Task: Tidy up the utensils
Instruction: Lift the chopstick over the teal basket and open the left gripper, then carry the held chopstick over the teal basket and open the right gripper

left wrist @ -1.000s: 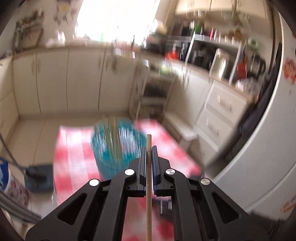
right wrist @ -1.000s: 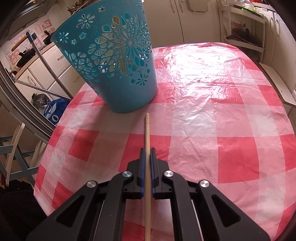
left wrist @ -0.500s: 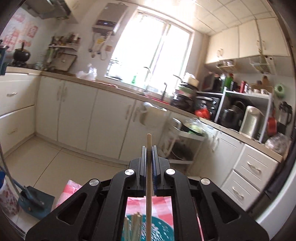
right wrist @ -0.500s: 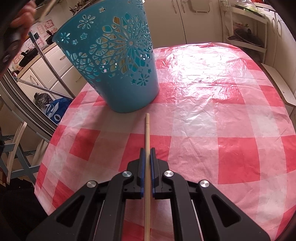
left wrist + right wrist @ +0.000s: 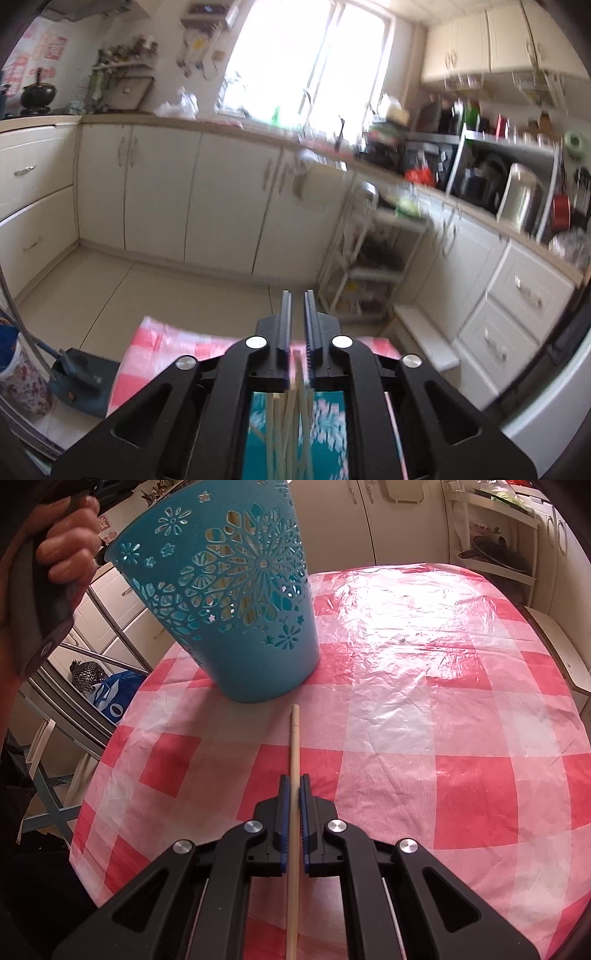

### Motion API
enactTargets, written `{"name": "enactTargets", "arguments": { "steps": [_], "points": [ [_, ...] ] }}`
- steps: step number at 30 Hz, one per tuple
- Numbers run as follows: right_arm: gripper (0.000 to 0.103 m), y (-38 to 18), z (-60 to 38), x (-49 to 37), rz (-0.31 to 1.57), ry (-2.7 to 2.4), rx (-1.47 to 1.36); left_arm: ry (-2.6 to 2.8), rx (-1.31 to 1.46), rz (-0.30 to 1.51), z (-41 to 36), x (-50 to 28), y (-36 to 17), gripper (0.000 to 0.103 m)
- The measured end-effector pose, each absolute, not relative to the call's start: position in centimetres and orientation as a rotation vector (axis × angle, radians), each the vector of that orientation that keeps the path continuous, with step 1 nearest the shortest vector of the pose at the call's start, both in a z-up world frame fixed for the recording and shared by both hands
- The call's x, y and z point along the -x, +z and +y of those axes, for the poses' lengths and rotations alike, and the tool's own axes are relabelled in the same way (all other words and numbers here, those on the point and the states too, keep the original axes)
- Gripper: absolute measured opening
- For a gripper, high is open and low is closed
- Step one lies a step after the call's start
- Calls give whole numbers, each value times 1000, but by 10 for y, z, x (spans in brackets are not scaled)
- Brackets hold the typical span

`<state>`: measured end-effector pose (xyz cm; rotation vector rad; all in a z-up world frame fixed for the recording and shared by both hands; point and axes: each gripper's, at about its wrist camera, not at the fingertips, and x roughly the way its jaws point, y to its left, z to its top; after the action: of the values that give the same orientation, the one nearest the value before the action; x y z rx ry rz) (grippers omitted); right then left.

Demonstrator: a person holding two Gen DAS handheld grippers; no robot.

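Note:
A teal basket (image 5: 236, 605) with flower cutouts stands on the red-and-white checked tablecloth (image 5: 424, 709). My left gripper (image 5: 297, 299) hangs above the basket (image 5: 325, 432), jaws slightly apart and empty. Several wooden chopsticks (image 5: 291, 428) stand in the basket below it. My right gripper (image 5: 294, 786) is shut on a wooden chopstick (image 5: 294, 760) that points toward the basket's base, low over the cloth. A hand holding the left gripper's handle (image 5: 62, 550) shows at the upper left of the right wrist view.
White kitchen cabinets (image 5: 166, 192) and a cluttered counter (image 5: 480, 177) lie beyond the table. A wire rack (image 5: 369, 266) stands near the table's far edge. A dustpan (image 5: 77, 380) lies on the floor at left. A chair frame (image 5: 40, 760) stands beside the table.
The left gripper has opened and its chopstick has dropped into the basket among the others. The left camera has tilted slightly downward. The right gripper holds still with its chopstick.

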<state>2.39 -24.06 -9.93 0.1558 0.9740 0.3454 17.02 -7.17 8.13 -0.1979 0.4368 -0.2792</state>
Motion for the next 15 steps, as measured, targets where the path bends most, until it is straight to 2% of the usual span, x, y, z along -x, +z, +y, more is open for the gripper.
{"name": "enactTargets", "arguments": {
  "steps": [2, 7, 10, 15],
  "points": [
    [6, -99, -241, -24, 975, 347, -161, -275, 180, 451, -68, -161, 80, 28],
    [6, -98, -241, -22, 972, 350, -150, -226, 227, 443, -34, -107, 79, 55],
    [5, -98, -235, -19, 955, 336, -97, -190, 282, 456, -11, -76, 66, 61],
    [6, -98, -230, -14, 938, 318, -51, -147, 310, 534, 2, -62, 36, 62]
  ]
}}
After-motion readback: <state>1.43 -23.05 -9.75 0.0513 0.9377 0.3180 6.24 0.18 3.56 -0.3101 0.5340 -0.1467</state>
